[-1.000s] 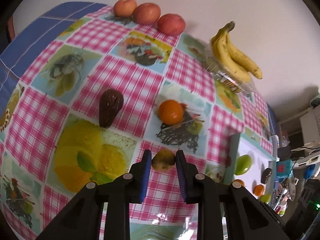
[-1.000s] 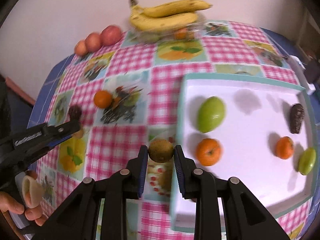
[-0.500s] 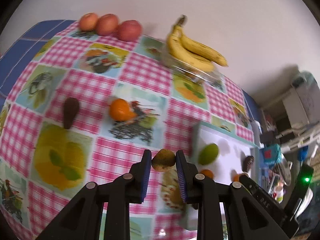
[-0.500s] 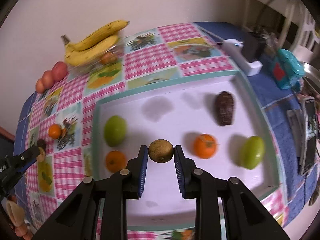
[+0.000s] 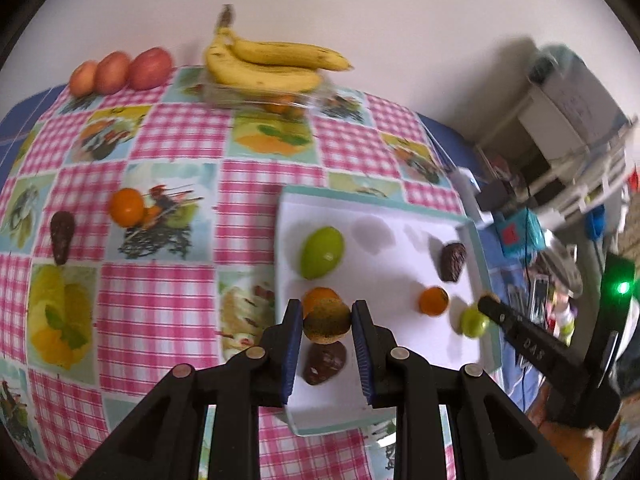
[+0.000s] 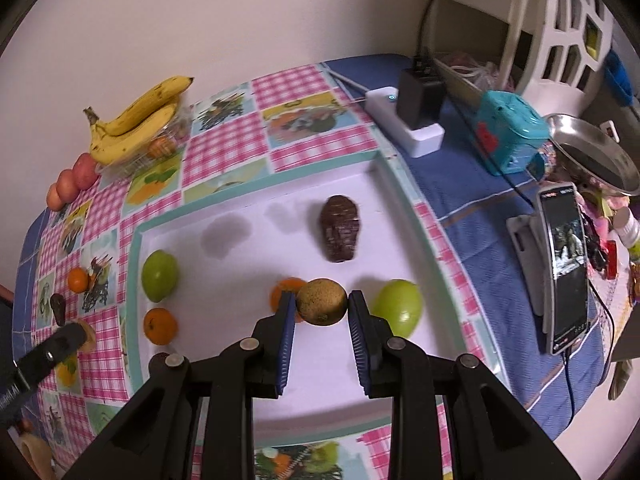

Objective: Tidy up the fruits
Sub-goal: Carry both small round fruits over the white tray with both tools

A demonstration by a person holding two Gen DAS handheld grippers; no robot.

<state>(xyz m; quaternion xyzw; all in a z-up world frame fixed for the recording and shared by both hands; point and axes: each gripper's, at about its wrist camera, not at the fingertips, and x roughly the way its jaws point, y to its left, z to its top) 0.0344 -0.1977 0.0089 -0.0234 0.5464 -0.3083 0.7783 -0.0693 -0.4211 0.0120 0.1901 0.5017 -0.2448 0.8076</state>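
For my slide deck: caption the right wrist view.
Right gripper holds a kiwi above the white tray.

I read "DAS" on the right gripper arm, seen from my left wrist. Nothing else is legible to me.

Light was soft and even, coming from above, and the fruits cast faint grey shadows on the white tray. Beyond the tray's right edge, the left wrist view smeared with motion blur (the green lamp flared). Fisheye bending darkened both frames' corners.
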